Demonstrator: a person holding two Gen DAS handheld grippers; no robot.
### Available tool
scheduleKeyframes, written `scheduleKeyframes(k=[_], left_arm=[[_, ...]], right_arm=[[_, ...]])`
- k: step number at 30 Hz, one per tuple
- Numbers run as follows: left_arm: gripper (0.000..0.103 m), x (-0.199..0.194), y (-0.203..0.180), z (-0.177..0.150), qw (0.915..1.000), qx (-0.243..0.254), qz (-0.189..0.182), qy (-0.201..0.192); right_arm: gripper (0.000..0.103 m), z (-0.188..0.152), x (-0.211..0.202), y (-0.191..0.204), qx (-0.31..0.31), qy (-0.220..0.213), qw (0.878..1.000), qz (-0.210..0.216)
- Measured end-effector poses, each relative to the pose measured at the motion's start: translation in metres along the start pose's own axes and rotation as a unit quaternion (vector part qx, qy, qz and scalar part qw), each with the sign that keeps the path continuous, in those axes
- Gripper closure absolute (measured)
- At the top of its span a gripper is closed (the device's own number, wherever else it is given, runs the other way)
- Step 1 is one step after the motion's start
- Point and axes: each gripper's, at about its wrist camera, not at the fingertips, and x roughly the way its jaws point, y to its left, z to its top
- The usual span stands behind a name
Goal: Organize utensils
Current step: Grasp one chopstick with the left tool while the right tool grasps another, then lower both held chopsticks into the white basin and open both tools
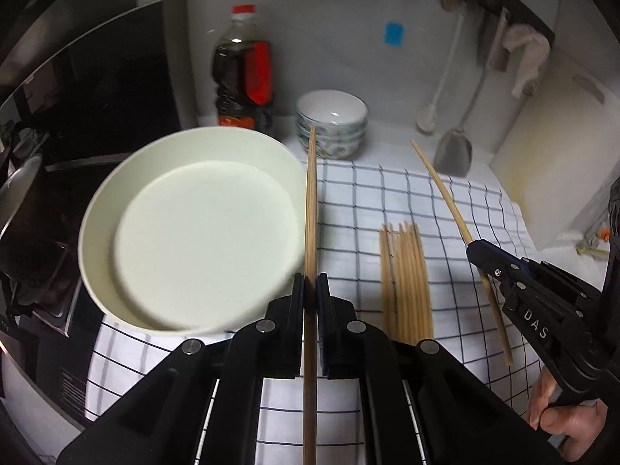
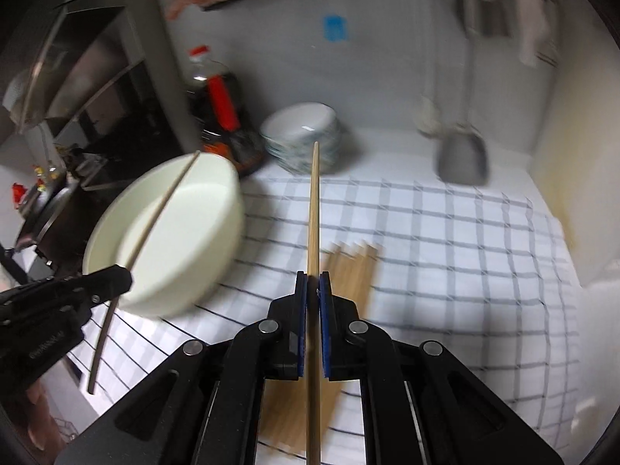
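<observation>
Above the checked cloth [image 1: 445, 209], one chopstick [image 1: 310, 209] was pinched by the left gripper [image 1: 310, 283] and another chopstick [image 2: 314, 209] by the right gripper [image 2: 313, 283]. Remaining chopsticks [image 1: 407, 283] were bundled beside the white bowl [image 1: 193, 228].

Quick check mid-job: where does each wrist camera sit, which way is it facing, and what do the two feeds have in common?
Left wrist: on the left gripper, looking down along its fingers at the checked cloth; clamps one wooden chopstick; right gripper and a hand show.
Right wrist: on the right gripper, facing likewise; clamps another chopstick; left gripper shows.
Shared: large white bowl, chopstick pile, stacked patterned bowls, dark sauce bottle.
</observation>
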Motion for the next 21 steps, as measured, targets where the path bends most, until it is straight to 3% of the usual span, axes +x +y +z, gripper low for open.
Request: scheduleKeyframes(k=[10,21], left_arm=[[0.096,0.024,0.114,0.044,0.9999,-0.005,0.009,0.002],[0.096,0.084,0.164,0.053,0.9985,-0.016,-0.007,0.051]], right_arm=[[0.097,0.06,0.069,0.127,-0.016,0.004,1.0,0.025],[0.097,0.067,0.157,0.169,-0.009,0.079,0.997,0.024]])
